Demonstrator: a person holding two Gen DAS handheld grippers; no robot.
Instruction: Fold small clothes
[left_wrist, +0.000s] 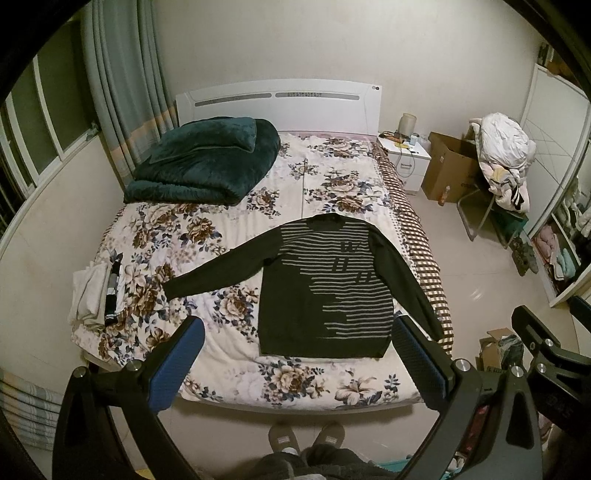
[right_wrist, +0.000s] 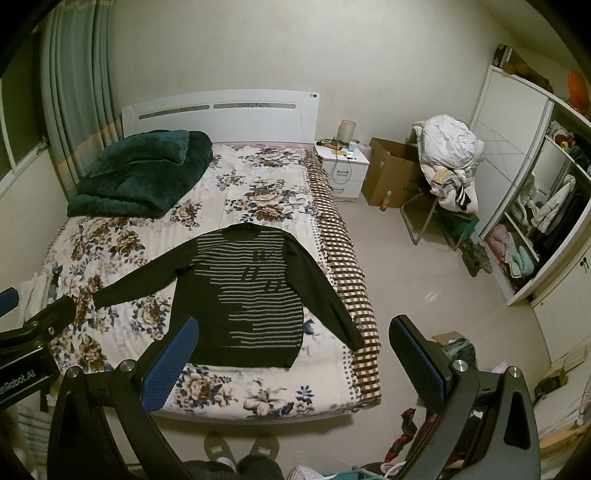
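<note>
A wide bed with a floral quilt (left_wrist: 229, 236) is serving as the folding surface. A dark long-sleeved striped knit sweater (left_wrist: 317, 295) is lying flat on it, sleeves spread, likely laid out ready for folding. The left gripper (left_wrist: 295, 350) and right gripper (right_wrist: 291, 350) are hovering above the foot of the bed, jaws gaping wide, holding nothing; the sweater is sitting beyond the fingers, untouched.

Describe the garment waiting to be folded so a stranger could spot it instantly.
Start at the bed with the floral cover. Near its foot, a dark sweater lies flat, sleeves spread. Grey stripes across its front set it apart from the folded teal blanket by the headboard.
</note>
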